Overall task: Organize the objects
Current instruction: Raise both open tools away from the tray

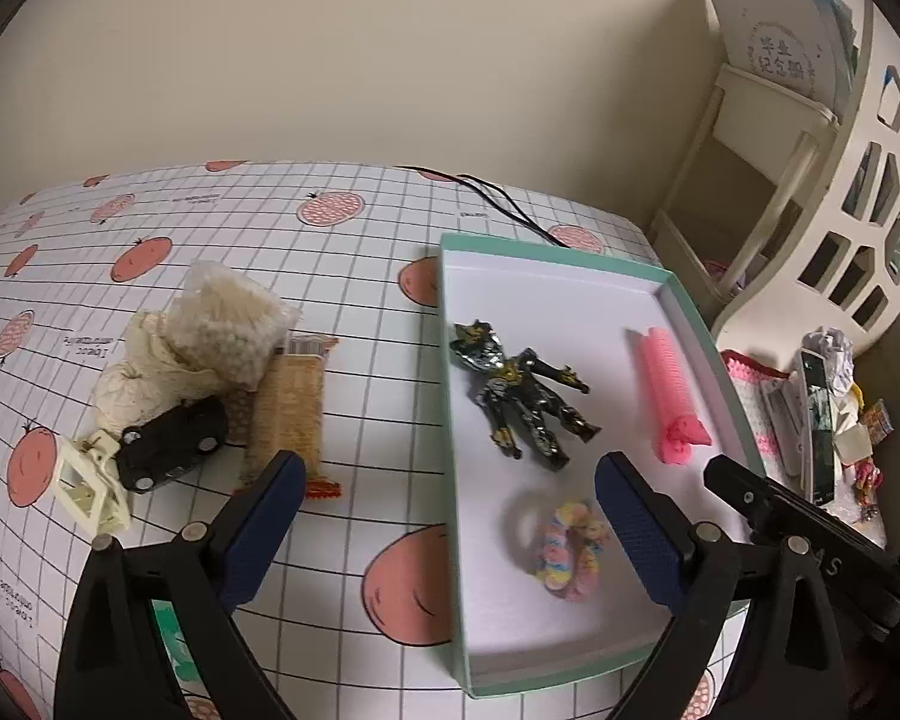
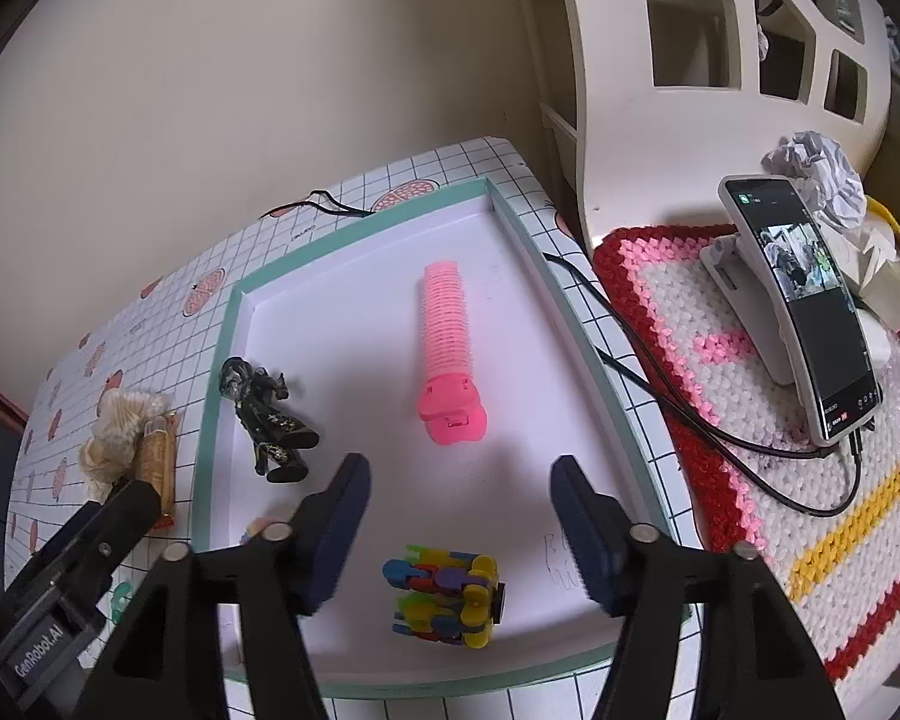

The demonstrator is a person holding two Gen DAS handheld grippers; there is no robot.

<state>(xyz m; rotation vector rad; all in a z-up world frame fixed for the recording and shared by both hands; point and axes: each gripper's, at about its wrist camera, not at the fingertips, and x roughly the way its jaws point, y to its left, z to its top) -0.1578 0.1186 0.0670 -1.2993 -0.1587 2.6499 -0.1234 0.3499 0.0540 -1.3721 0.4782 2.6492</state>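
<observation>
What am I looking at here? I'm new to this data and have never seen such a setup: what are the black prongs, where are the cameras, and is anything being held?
There is no robot. A person holds a two-finger tool in each hand, and a fisheye camera on each looks forward along its fingers. The black prongs with blue pads are those fingers.

The left picture comes from the left hand-held gripper, the right from the right hand-held gripper. Both are open and hold nothing.

On the tablecloth sits a shallow green-rimmed box. It holds a dark action figure, a pink hair roller, a pastel scrunchie and a multicoloured block toy. Outside it, to the left, lie a black toy car, a cream hair clip, a snack packet and pale bags.
</observation>
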